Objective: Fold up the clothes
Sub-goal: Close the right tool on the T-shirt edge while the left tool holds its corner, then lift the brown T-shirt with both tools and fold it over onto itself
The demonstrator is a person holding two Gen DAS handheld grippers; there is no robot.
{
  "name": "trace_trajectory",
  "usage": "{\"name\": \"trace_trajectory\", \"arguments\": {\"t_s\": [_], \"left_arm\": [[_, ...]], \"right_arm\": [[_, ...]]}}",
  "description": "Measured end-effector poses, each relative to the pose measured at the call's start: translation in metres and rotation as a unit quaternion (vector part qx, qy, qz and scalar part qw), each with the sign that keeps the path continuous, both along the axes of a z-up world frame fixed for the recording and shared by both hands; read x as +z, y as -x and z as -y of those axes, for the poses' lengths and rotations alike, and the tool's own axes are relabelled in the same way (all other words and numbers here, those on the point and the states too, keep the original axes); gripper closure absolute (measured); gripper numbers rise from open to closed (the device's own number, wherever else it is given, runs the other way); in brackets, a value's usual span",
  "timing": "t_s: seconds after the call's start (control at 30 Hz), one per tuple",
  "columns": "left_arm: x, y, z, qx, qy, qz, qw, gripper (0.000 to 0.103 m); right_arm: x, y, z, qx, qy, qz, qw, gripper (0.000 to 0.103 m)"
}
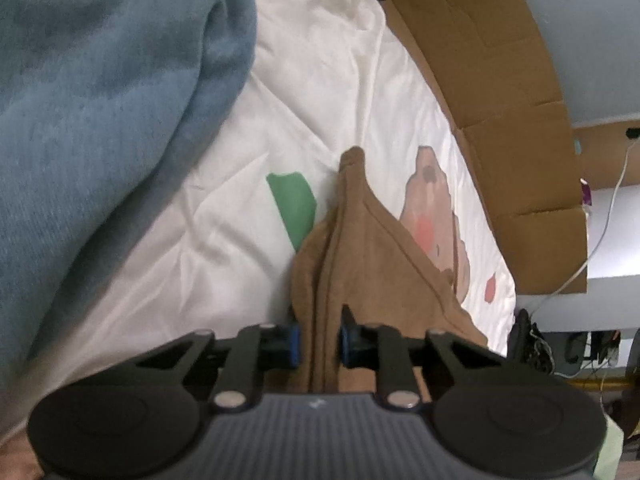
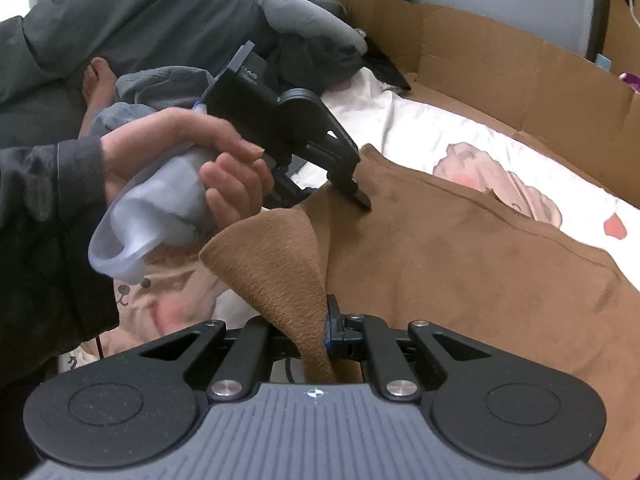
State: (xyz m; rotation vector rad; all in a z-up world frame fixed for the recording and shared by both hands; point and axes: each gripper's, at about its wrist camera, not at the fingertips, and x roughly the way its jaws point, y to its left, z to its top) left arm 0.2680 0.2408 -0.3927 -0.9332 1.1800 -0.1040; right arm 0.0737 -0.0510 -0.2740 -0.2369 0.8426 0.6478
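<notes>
The brown garment lies on the sheet, ahead of both grippers; the left gripper pinches a bunched fold; the right gripper clamps a raised corner.

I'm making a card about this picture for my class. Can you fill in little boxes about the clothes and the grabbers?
garment: brown garment, partly bunched on the bed
surface: white sheet with a bear print
left gripper: shut on a fold of the brown garment
right gripper: shut on a corner of it
nearby: blue blanket, cardboard along the bed's edge
</notes>
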Motion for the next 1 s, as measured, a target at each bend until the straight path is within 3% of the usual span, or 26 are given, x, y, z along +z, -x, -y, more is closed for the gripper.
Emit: {"name": "trace_trajectory", "arguments": {"t_s": [0.2, 0.5, 0.73, 1.0], "left_arm": [[0.014, -0.005, -0.003, -0.002, 0.013, 0.016, 0.9998, 0.091], [0.063, -0.009, 0.017, -0.004, 0.018, 0.058, 0.9981, 0.094], [0.115, -0.011, 0.066, -0.023, 0.020, 0.104, 0.9941, 0.094], [0.155, -0.013, 0.137, -0.052, 0.009, 0.128, 0.9904, 0.094]], "right_arm": [[0.009, -0.015, 0.001, 0.023, 0.000, -0.029, 0.999, 0.097], [0.044, -0.029, 0.028, 0.058, -0.024, -0.058, 0.996, 0.098], [0.071, -0.034, 0.082, 0.088, -0.046, -0.066, 0.993, 0.098], [0.084, -0.033, 0.167, 0.094, -0.084, -0.066, 0.990, 0.098]]}}
